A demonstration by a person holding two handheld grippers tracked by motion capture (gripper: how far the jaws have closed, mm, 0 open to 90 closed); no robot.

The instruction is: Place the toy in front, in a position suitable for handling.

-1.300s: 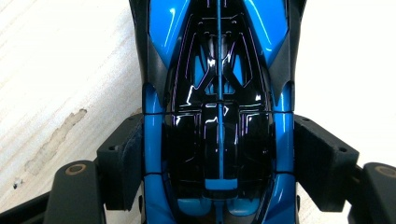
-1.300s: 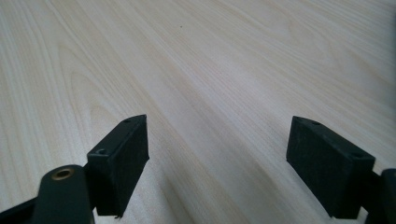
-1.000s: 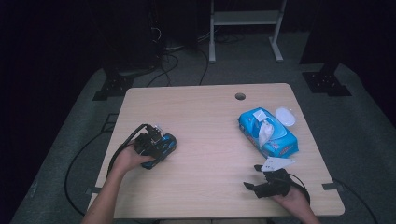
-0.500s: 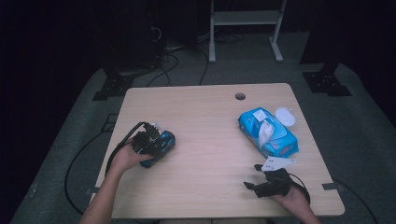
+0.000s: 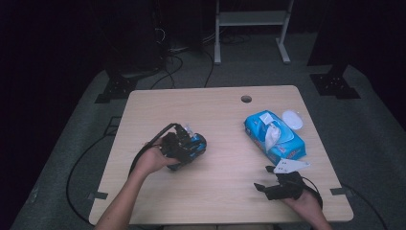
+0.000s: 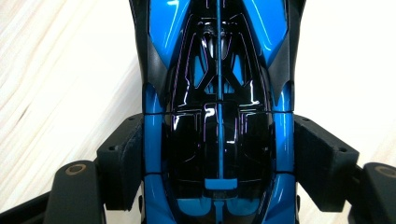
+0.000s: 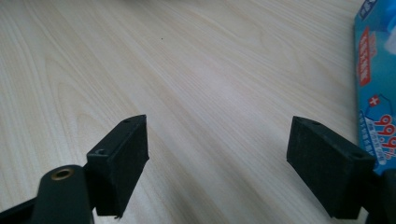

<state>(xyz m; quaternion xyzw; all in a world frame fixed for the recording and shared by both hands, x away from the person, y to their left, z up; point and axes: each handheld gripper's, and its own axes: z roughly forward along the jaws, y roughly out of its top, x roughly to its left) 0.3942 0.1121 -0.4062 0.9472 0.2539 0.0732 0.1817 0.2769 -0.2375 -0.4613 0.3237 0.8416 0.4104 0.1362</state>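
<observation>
A glossy blue and black toy car (image 6: 218, 93) sits lengthwise between the jaws of my left gripper (image 6: 219, 158), and both black pads (image 6: 123, 158) press on its sides. In the high view the car (image 5: 195, 145) and left gripper (image 5: 189, 143) are at the table's left-middle, held by a hand just above the wood. Near the front right edge, my right gripper (image 5: 263, 178) stands open with only bare wood between its pads (image 7: 121, 158). A blue pack of wet wipes (image 5: 275, 136) lies beyond it, a white wipe sticking out of the top.
The light wooden table (image 5: 215, 110) has a cable hole (image 5: 246, 99) near its far edge. A round white lid (image 5: 292, 120) lies beside the wipes pack (image 7: 378, 93). Black cables trail from both grippers. Dark floor, stands and a white frame lie beyond the table.
My left gripper has carried the toy car to the right, toward the table's middle, and slightly up. The right gripper has stayed where it was.
</observation>
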